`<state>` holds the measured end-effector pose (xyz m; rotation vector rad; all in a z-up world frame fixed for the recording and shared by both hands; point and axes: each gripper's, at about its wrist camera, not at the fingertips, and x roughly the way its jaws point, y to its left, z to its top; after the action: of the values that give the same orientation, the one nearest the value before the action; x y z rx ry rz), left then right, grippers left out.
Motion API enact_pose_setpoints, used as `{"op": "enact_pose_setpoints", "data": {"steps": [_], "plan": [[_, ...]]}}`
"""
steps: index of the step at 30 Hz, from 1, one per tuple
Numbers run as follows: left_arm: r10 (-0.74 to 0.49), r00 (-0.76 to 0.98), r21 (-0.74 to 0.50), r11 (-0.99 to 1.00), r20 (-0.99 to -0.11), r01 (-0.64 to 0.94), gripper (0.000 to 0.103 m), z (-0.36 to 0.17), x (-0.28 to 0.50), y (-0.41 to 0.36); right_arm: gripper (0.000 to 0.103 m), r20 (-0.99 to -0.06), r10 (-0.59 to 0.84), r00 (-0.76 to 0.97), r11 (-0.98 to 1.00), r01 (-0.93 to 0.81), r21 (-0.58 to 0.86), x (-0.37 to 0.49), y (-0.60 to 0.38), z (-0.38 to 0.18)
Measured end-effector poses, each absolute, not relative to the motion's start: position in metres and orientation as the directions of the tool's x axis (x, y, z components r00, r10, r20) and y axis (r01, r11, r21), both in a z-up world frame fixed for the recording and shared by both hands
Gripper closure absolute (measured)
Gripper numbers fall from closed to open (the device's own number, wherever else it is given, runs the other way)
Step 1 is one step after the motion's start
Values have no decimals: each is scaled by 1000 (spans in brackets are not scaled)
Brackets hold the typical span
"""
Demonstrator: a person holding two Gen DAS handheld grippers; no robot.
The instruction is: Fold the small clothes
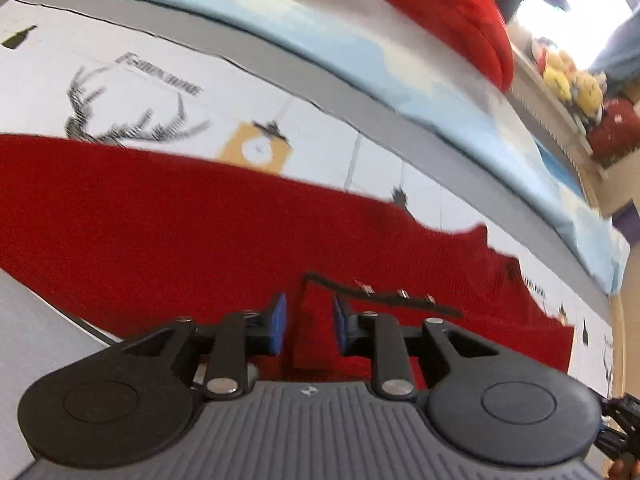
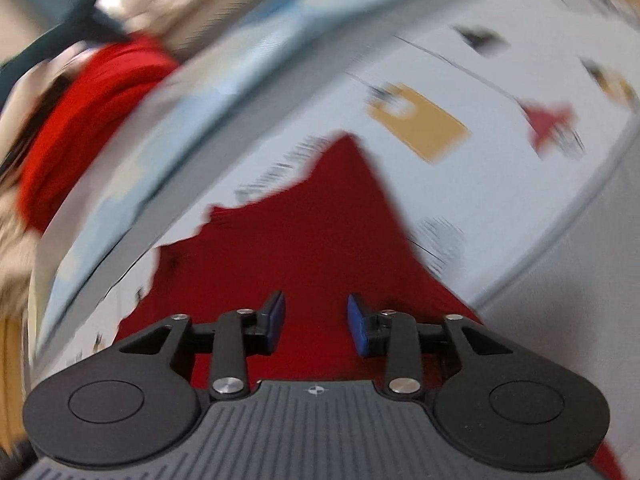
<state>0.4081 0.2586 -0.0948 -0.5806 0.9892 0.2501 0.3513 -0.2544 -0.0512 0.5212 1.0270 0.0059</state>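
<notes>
Where red garment [image 1: 200, 216] lies flat, long axis left-right; blue fingers [image 1: 280, 324] parted above

Both wrist views angled down, close over red garment [image 1: 200, 220]; right blurred, seemingly same.

A red garment [image 1: 200, 220] lies spread on the printed white bedcover [image 1: 320, 148].

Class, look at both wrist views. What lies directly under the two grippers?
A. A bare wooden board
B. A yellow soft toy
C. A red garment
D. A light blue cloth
C: the red garment spreads beneath the left gripper and the right gripper.
</notes>
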Motion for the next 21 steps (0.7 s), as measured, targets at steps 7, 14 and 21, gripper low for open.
{"op": "enact_pose_setpoints", "data": {"steps": [7, 14, 21], "plan": [[100, 499, -290, 709, -861, -642, 74, -91, 389, 335, 60, -782, 257, 567, 952, -10, 306, 343, -215, -18], [186, 426, -291, 492, -886, -820, 70, -94, 343, 424, 59, -802, 256, 540, 962, -61, 266, 340, -207, -18], [171, 378, -304, 345, -910, -888, 68, -113, 305, 477, 59, -805, 261, 533, 962, -79, 260, 336, -202, -20]]}}
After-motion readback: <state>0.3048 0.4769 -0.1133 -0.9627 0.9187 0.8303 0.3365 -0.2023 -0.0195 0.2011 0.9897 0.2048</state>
